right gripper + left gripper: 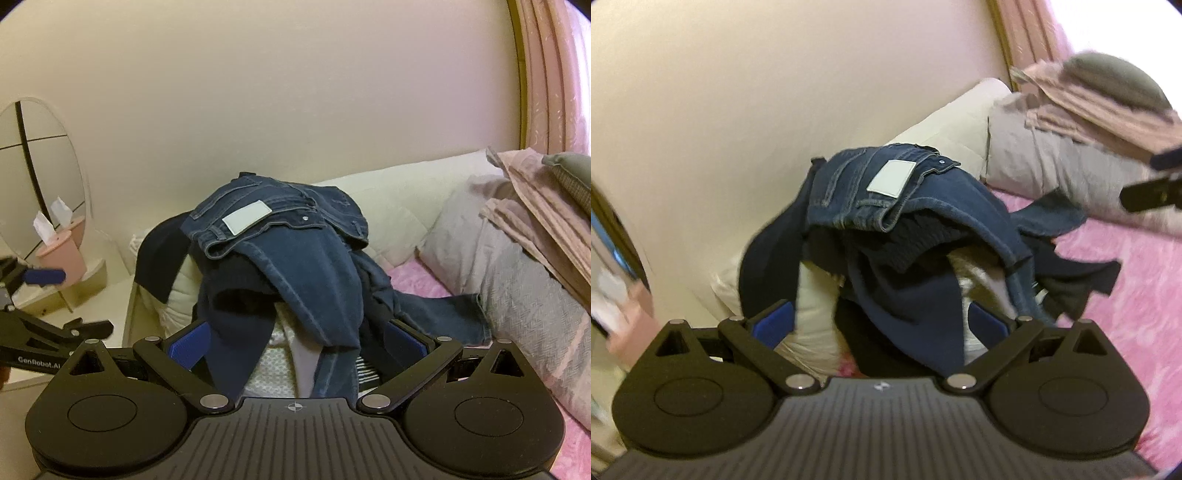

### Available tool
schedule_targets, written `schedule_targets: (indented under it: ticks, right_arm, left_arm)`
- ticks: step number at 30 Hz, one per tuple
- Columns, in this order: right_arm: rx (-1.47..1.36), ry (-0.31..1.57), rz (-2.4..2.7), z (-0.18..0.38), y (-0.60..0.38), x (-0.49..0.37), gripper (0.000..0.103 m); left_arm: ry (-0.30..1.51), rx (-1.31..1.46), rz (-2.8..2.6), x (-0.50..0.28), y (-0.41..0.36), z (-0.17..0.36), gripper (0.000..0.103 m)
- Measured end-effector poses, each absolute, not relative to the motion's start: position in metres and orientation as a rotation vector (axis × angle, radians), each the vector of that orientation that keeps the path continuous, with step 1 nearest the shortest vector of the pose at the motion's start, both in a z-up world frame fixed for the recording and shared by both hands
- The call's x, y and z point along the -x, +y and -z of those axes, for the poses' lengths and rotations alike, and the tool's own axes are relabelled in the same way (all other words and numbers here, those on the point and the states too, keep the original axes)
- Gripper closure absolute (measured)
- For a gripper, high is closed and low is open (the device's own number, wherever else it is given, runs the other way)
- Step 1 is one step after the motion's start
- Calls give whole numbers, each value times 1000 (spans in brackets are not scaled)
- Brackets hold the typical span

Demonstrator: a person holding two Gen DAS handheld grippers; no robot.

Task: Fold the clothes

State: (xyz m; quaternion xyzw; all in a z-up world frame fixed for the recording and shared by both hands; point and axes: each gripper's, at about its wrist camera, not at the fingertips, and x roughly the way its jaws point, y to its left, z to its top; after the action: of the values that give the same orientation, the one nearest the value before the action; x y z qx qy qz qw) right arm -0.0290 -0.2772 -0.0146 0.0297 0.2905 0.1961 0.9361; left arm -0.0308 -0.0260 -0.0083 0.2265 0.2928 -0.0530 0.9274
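Sprawling across the pink bed (417, 284), the clothes pile (258, 306) fills the centre, jeans (295, 236) on top at 12 o'clock. Both tools hang spread and empty: right gripper (295, 339), left gripper (882, 321). Snagging a dark layer beneath could drag the whole heap over. Smallest, the tissue box (61, 254) at 9 o'clock risks a knock

We are looking along both grippers' fingers, close in and slightly downward, at the same pile of clothes (908, 229) (288, 258) against the wall (757, 92) (295, 92); the right view is sitting further right.
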Motion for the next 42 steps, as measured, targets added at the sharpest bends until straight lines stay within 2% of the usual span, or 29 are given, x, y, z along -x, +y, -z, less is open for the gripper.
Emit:
schedule_targets:
  ticks: [5,8,16,17,18,19,20,21,24,25,26,27,32,36,42]
  right_arm:
    - [-74,612,-397,18,-274,9,0]
    - [-65,633,-376,22,-265,-15,1]
    - [20,651,-320,39,-215,-94,1]
    - [28,649,-318,41,-208,-104,1]
    - [35,650,-316,43,-202,-114,2]
    - [41,653,-319,45,-195,-125,20]
    - [45,661,-324,47,-189,-135,28]
    - [48,670,-321,49,-185,-144,28]
    - [55,668,-318,53,-174,-168,28]
    - [52,663,-324,55,-173,-173,19]
    - [48,659,-332,57,-171,-178,2]
    - [40,653,-344,60,-170,-181,0]
    - [36,652,-403,70,-158,-198,0]
    - [82,623,-434,74,-141,-206,0]
    - [359,422,-387,68,-109,-226,0]
  left_arm:
    - [522,-660,189,0,-24,18,4]
    - [476,-766,259,-37,-17,29,8]
    - [384,-1071,425,-141,1,86,11]
    - [381,-1106,454,-150,2,92,13]
    - [379,-1136,481,-158,2,98,24]
    - [384,-1149,503,-167,3,101,43]
    - [389,-1157,524,-175,5,104,52]
    - [396,-1146,535,-182,6,103,63]
    - [407,-1076,578,-196,15,90,60]
    - [408,-1030,590,-199,19,82,61]
    - [408,-985,602,-201,24,75,64]
    - [409,-936,612,-203,29,67,78]
    - [383,-631,639,-224,55,12,83]
    - [330,-505,623,-240,61,-24,86]
    - [242,-536,658,-240,49,-48,87]
